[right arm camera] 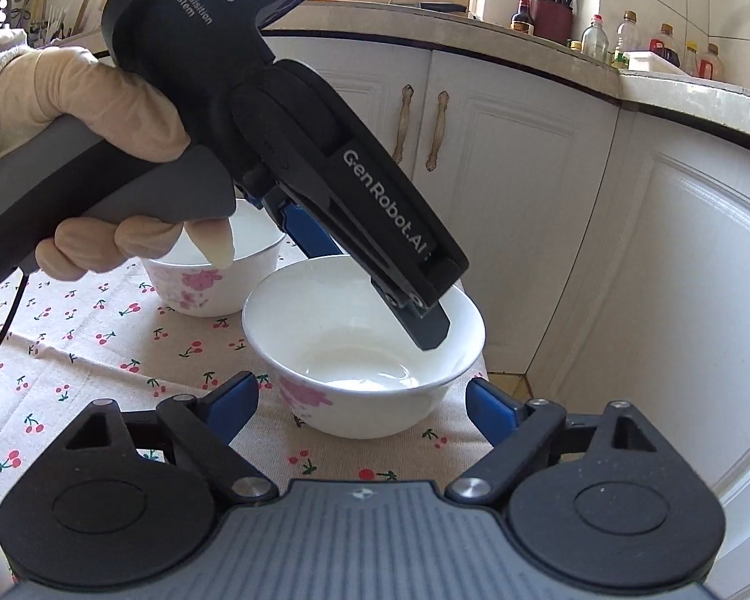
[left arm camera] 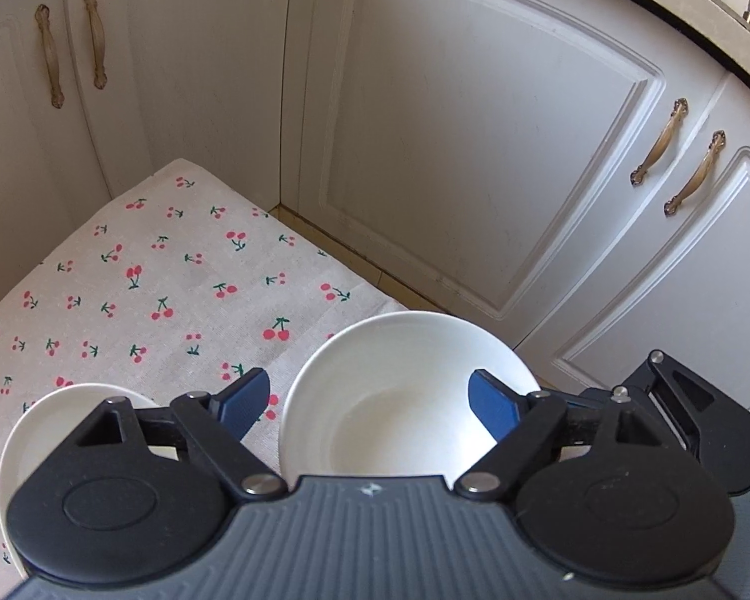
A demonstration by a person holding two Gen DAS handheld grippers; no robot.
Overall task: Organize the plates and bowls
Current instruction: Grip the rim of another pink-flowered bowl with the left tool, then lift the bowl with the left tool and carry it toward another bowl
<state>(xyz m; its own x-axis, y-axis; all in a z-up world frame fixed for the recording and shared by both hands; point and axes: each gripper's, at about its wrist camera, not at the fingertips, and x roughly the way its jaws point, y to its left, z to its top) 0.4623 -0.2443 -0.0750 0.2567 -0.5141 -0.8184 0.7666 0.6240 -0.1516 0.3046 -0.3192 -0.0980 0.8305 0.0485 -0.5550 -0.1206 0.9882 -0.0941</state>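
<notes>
Two grippers are at work over one bowl. The left gripper (left arm camera: 370,402) is angled steeply down, its jaws straddling the left wall of the near bowl (right arm camera: 365,350): one blue pad (left arm camera: 490,407) hangs inside the bowl, the other sits outside the rim over the cloth. In the right wrist view the inside finger (right arm camera: 427,325) reaches down toward the inner wall; whether it touches the porcelain cannot be told. The pads do not visibly press on the wall, so this gripper counts as released, with the rim between its jaws. It is held by a gloved hand (right arm camera: 90,110).

The right gripper (right arm camera: 360,400) waits low and just in front of the same bowl, jaws spread wider than the bowl's foot, holding nothing.

The near bowl is white with a pink flower print and stands upright near the cloth's edge, close to the cabinet doors (left arm camera: 475,150). A second bowl (right arm camera: 210,280) of the same pattern stands just behind it, apart. Both rest on a cherry-print tablecloth (left arm camera: 150,275).

Judgement: the step in hand is taking the near bowl by its rim, probably to nest it with the other. To do it well, seat the pads deep on the wall before closing, close squarely so the glazed rim does not slip, and lift straight up. The right gripper should stay clear or steady the far side.
</notes>
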